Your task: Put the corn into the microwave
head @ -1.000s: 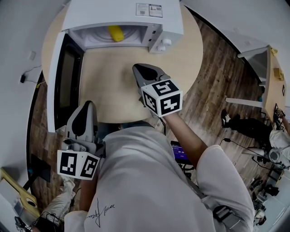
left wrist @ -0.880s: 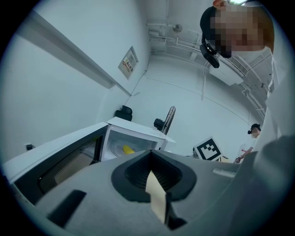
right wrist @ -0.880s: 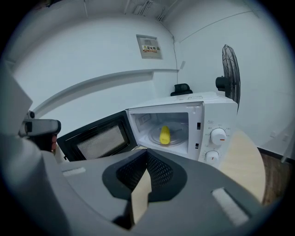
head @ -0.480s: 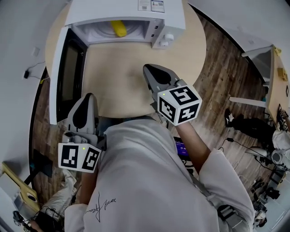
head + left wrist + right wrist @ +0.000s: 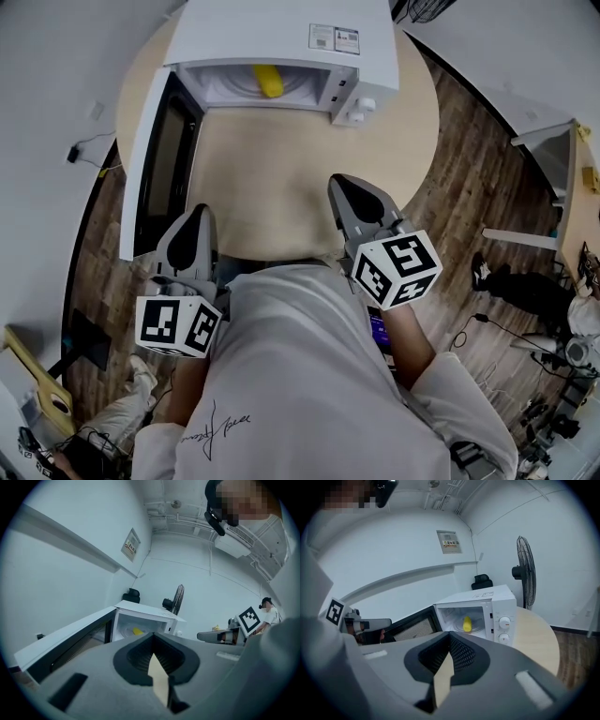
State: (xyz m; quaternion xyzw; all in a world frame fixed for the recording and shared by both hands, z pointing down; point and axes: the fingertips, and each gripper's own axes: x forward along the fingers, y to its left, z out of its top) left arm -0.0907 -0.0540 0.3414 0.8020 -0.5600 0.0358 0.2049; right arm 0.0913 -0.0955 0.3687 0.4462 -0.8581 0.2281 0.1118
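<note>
Pointing lengthwise away from the empty, pressed-together left gripper (image 5: 197, 214) and right gripper (image 5: 339, 184), the corn (image 5: 269, 81) is being viewed inside the microwave (image 5: 281, 33) ahead.

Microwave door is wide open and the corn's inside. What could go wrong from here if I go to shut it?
1. The door swings out past the table's rim, and its free end sits close to the left gripper; a careless move could knock it.
2. That gripper's jaws are shut, so closing means pushing; a hard shove might shift the microwave or roll the corn inside.
</note>
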